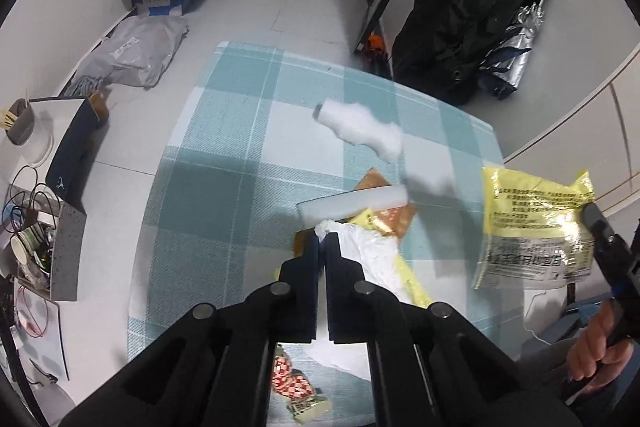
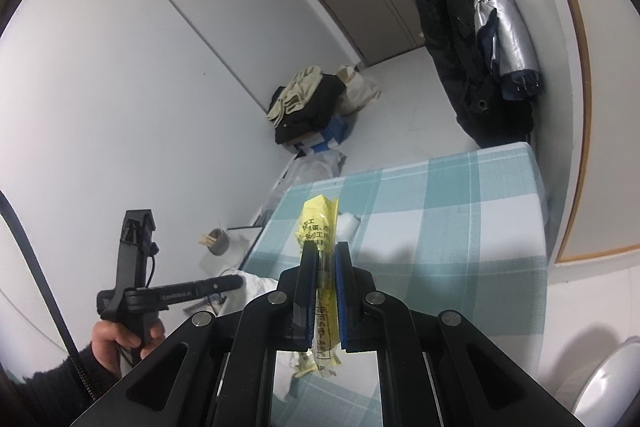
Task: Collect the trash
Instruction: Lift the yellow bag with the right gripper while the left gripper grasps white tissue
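yellow printed wrapper [image 2: 320,227] pinched edge-on between the jaws of the right gripper [image 2: 323,259], held up off the teal-and-white checked tabletop [image 2: 460,227]. from the left wrist view, same wrapper hanging flat at the right, text side showing, right hand [image 1: 600,355] below it. left gripper [image 1: 322,239] with jaws pressed together on a crumpled white plastic scrap [image 1: 360,251], tips down in a small heap: white foam block [image 1: 352,205], copper-brown foil packet [image 1: 394,219], pale yellow wrapper edge [image 1: 412,279]. farther up the cloth, a white tissue wad [image 1: 360,127], apart from the heap. red-and-white patterned packet [image 1: 292,383] near the tabletop's close edge, under the left gripper body. black coat [image 2: 452,27] and silver umbrella [image 2: 496,27] hanging on the wall.
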`<state>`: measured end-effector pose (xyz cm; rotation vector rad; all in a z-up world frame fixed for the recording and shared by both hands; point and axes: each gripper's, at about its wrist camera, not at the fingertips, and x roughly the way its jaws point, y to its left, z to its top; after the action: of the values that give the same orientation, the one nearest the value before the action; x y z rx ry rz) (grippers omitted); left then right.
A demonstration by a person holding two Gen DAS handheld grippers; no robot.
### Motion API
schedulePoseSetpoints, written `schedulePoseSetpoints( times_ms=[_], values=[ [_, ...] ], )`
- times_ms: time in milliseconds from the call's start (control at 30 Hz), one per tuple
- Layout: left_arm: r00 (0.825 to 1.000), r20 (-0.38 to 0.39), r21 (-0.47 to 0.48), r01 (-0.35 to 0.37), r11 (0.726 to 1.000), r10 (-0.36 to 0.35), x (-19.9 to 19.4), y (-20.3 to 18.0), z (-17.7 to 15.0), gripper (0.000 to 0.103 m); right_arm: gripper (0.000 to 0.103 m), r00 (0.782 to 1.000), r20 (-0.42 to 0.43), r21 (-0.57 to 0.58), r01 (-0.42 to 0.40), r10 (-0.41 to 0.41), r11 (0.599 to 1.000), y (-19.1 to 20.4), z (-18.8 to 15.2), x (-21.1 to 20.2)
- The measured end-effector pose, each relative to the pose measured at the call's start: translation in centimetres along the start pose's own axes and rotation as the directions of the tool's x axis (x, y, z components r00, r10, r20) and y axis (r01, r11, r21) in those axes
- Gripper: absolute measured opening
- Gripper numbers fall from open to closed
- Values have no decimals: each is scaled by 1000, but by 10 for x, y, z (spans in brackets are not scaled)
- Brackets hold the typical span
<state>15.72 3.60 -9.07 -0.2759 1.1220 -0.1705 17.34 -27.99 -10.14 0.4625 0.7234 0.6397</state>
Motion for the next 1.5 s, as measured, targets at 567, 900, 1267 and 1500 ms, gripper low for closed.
schedulePoseSetpoints(
  times_ms=[567,900,1267,1500],
  values=[
    [983,110,18,144,989,-145,-53,-41,20,0,8,996,76,56,49,-53,997,0,-6,-36],
    [969,150,42,191,981,-195,-73,-56,21,0,8,992,82,68,90,-95,994,-2,-14,-47],
    [935,81,53,341,939,-344,-65,-89,26,0,8,987,87,118,122,-132,986,-20,-14,-55],
    [972,6,-133,233,963,-234,-6,-38,24,0,8,983,73,121,159,-168,980,-28,-12,-55]
  ],
)
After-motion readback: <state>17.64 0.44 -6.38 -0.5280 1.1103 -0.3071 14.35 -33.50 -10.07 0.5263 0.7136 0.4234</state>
